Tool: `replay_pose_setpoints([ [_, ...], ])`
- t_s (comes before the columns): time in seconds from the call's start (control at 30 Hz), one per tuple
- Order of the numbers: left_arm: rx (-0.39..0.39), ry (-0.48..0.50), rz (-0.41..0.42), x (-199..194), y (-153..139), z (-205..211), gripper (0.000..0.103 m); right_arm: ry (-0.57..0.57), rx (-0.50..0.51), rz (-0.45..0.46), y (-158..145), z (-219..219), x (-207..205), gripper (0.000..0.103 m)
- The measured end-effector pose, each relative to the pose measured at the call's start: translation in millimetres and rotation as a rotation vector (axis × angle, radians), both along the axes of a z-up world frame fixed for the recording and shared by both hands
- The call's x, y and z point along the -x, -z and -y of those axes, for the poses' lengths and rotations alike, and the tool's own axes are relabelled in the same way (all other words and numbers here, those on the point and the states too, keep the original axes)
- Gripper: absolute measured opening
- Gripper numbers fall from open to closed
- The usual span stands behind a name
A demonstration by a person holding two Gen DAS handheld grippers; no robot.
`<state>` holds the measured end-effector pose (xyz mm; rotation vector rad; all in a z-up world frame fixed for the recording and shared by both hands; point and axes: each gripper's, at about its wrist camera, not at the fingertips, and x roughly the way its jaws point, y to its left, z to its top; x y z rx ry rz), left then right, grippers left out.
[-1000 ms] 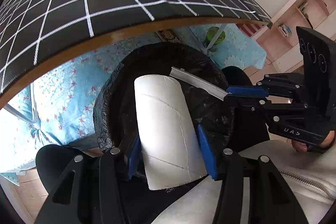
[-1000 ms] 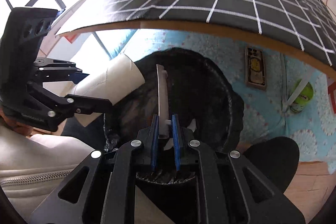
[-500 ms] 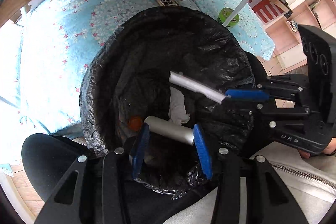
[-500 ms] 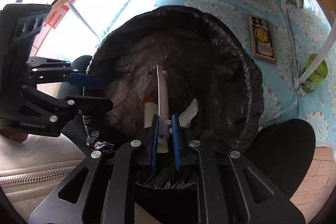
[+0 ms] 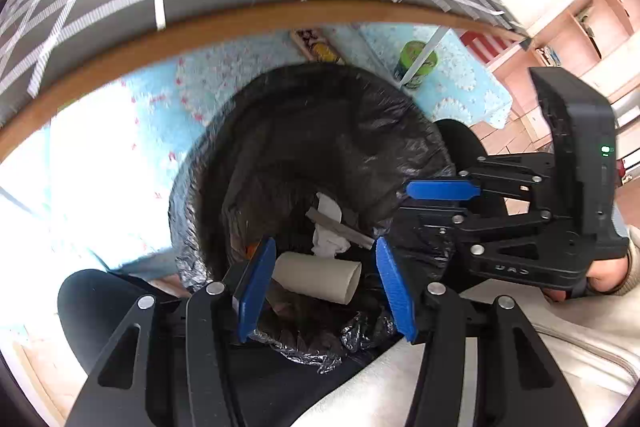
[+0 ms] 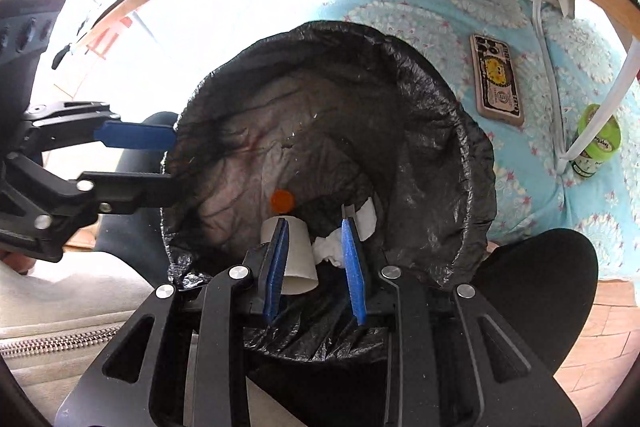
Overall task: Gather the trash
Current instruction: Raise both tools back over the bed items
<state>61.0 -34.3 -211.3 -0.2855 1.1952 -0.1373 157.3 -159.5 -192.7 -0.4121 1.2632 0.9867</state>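
Trash lies in the black-lined bin (image 6: 460,155) below the desk's (image 5: 240,23) near edge: cardboard tube (image 5: 318,277), grey strip (image 5: 340,227). Both our claws, left claw (image 5: 326,281) and right claw (image 6: 314,259), have just been opening, empty; lifting carelessly, we could snag the liner

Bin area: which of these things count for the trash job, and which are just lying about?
Job: bin, cardboard tube, crumpled tissue, flat strip, orange cap.
Lying about: phone, green jar, blue mat.

No legible text on anything here.
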Motion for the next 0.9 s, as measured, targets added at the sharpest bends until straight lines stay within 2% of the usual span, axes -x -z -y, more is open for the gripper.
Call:
replay_pose_setpoints([
  [0.3,-0.047,0.045,0.124,8.6,-45.4,2.3,0.050,-0.012,-0.061,0.060,-30.2,1.8,-1.4,0.028],
  [0.57,-0.095,0.078,0.220,11.5,-82.4,-1.3,0.050,-0.029,-0.146,0.122,-69.3,0.7,-2.4,0.028],
  [0.9,-0.126,0.091,0.307,5.9,-118.5,-11.5,0.050,-0.047,-0.222,0.184,-108.7,-3.2,-8.7,0.028],
])
